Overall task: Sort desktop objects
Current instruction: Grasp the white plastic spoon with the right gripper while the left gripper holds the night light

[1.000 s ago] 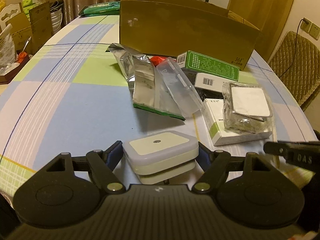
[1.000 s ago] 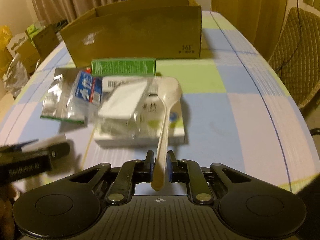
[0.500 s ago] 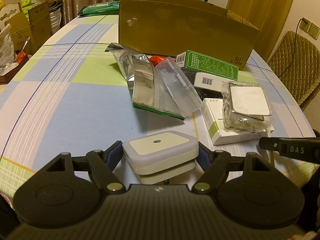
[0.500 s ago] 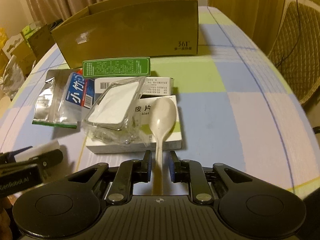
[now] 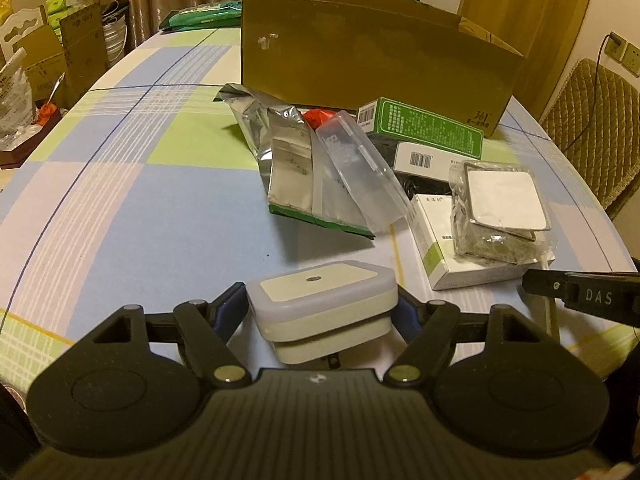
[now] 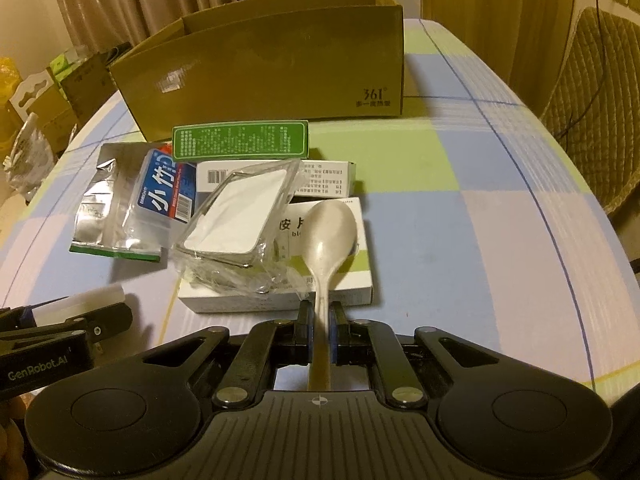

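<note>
Two things are held above the checked table, near the brown cardboard box (image 6: 272,68).

The long cream plastic spoon (image 6: 326,240) is pinched by its thin handle in the right gripper (image 6: 320,330), so it could be tipped sideways. The square white plastic plug-in night light (image 5: 322,304) is squeezed by the left gripper (image 5: 322,310) and could be dropped if bumped.

One cardboard box (image 6: 264,76), one green carton (image 6: 240,140), two white cartons (image 5: 436,160) (image 5: 460,256), one spoon (image 6: 330,236), one white plug-in light (image 5: 324,308), one foil pouch (image 5: 288,160), one bagged mirror (image 6: 236,220).
</note>
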Tool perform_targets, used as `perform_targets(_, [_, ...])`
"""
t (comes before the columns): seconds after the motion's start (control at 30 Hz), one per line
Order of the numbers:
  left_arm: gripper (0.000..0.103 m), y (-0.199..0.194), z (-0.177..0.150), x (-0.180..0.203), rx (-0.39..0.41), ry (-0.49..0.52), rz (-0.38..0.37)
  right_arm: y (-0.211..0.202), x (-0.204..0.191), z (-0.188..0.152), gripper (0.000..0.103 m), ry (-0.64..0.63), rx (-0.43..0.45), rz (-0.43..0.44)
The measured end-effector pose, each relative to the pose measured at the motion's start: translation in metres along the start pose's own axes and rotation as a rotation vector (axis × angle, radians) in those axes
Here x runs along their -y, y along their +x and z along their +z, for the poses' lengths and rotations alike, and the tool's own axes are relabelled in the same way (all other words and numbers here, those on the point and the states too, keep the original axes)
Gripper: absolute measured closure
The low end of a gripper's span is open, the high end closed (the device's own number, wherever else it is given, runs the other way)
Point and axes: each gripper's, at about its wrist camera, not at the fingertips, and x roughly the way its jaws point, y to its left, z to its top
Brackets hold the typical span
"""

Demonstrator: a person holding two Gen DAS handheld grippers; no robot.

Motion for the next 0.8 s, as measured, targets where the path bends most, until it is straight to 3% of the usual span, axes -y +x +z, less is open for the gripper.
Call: perform_targets(0.8, [0.033,-0.0051,-0.0006,0.0050,0.032,-0.064,0.047,-0.0009,0.0028,0.0003,0.099,-0.009,0.026,0.001])
